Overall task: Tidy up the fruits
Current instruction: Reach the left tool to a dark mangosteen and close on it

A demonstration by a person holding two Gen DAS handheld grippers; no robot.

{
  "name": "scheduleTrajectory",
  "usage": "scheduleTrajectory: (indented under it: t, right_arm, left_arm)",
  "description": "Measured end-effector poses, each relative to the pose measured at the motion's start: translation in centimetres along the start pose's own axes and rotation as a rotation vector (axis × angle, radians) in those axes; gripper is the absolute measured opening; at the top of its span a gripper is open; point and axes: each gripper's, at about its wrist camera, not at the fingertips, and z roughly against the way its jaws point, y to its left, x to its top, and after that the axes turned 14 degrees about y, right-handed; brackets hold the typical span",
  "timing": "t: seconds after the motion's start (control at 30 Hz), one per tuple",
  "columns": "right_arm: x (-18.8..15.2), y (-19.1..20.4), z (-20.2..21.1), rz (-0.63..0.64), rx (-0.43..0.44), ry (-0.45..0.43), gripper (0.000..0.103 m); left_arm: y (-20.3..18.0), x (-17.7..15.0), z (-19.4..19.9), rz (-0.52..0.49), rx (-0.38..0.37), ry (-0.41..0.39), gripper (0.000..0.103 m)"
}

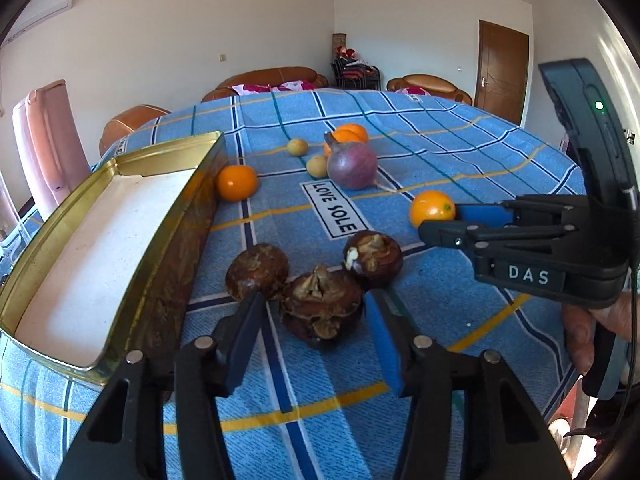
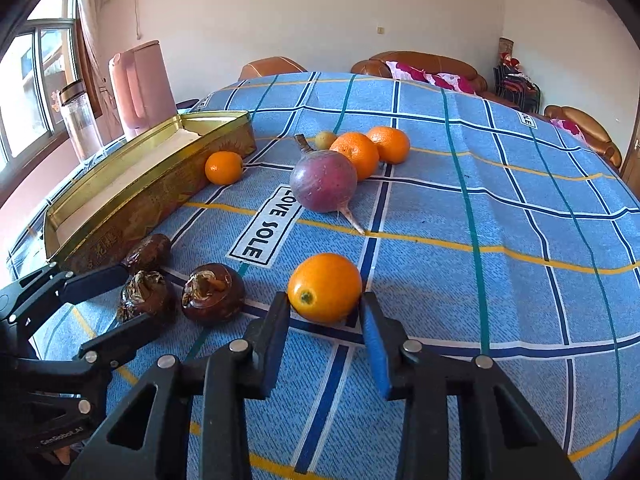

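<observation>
Three brown water chestnuts lie beside an open gold tin (image 1: pixel 172 240) (image 2: pixel 132 200). My left gripper (image 1: pixel 314 300) (image 2: pixel 136 296) is open, its fingers flanking the nearest chestnut (image 1: pixel 322 312) (image 2: pixel 146 300), with a sliver of cloth showing at the left pad. The other two chestnuts (image 1: pixel 256 276) (image 1: pixel 374 258) sit just beyond. My right gripper (image 2: pixel 325 298) (image 1: pixel 440 220) is shut on a small orange (image 2: pixel 324 286) (image 1: pixel 432 207) resting on the blue checked cloth (image 2: pixel 480 200). Farther off are a purple radish (image 2: pixel 323 182) (image 1: pixel 352 164), three more oranges (image 2: pixel 224 167) (image 2: pixel 356 154) (image 2: pixel 388 144) and small yellow fruits (image 1: pixel 297 147) (image 1: pixel 317 166).
The tin's pale bottom (image 1: pixel 100 240) holds nothing. A pink kettle (image 2: pixel 140 84) and a glass jar (image 2: pixel 80 120) stand behind it by the window. A hand (image 1: pixel 580 332) holds the right gripper's handle. Brown sofas stand beyond the table's far edge.
</observation>
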Motion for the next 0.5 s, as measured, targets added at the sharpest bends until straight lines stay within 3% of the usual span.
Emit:
scheduleTrajectory:
  t: [0.03, 0.27, 0.5]
  right_arm:
    - [-0.08, 0.08, 0.18, 0.003, -0.008, -0.013, 0.037]
    - [-0.45, 0.16, 1.02, 0.002, -0.029, -0.071, 0.022]
    - [-0.50, 0.16, 0.79, 0.001, -0.022, -0.048, 0.025]
  left_arm:
    - [0.06, 0.10, -0.18, 0.001, -0.022, 0.009, 0.047]
    - [0.20, 0.05, -0.34, 0.000, -0.042, 0.001, 0.046]
    - [0.43, -0.11, -0.03, -0.002, -0.042, -0.015, 0.046]
